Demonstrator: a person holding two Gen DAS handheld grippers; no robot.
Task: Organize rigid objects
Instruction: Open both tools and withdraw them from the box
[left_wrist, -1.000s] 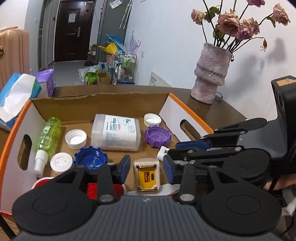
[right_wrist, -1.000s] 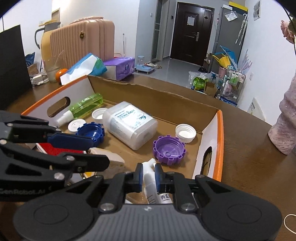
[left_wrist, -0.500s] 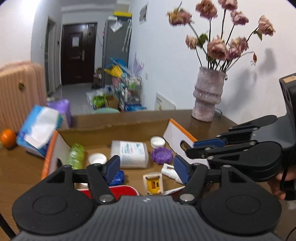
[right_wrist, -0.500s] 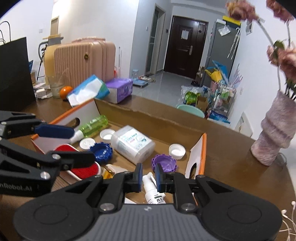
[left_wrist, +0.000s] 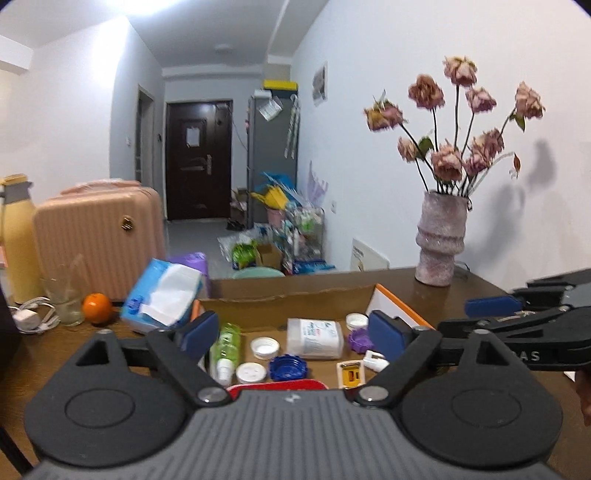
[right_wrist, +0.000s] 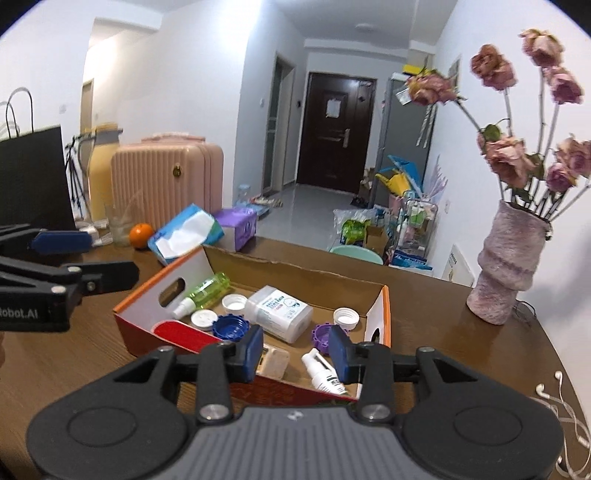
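Observation:
An orange-edged cardboard box (left_wrist: 280, 295) (right_wrist: 295, 273) on the brown table holds a green spray bottle (left_wrist: 226, 343) (right_wrist: 207, 290), a white square container (left_wrist: 314, 338) (right_wrist: 280, 312), a purple cap (left_wrist: 358, 339), a blue cap (left_wrist: 288, 367), white caps, a yellow-and-white piece (left_wrist: 351, 373), a white spray bottle (right_wrist: 325, 373) and a red item (right_wrist: 177, 328). My left gripper (left_wrist: 293, 332) hangs above the box's near side, its jaws opening wide with nothing between them. My right gripper (right_wrist: 297, 352) hovers over the near right corner, its jaws also opening and empty.
A vase of dried flowers (left_wrist: 441, 243) (right_wrist: 506, 262) stands at the table's right. A tissue pack (left_wrist: 162, 295), an orange (left_wrist: 96, 308) and a glass (left_wrist: 66, 302) sit left of the box. White earphones (right_wrist: 557, 398) lie near the right edge. A pink suitcase (right_wrist: 166, 177) stands behind.
Both grippers have risen and drawn back from the box, so it looks smaller and lower. Both pairs of jaws have spread apart, the left much wider. The items stay in the box.

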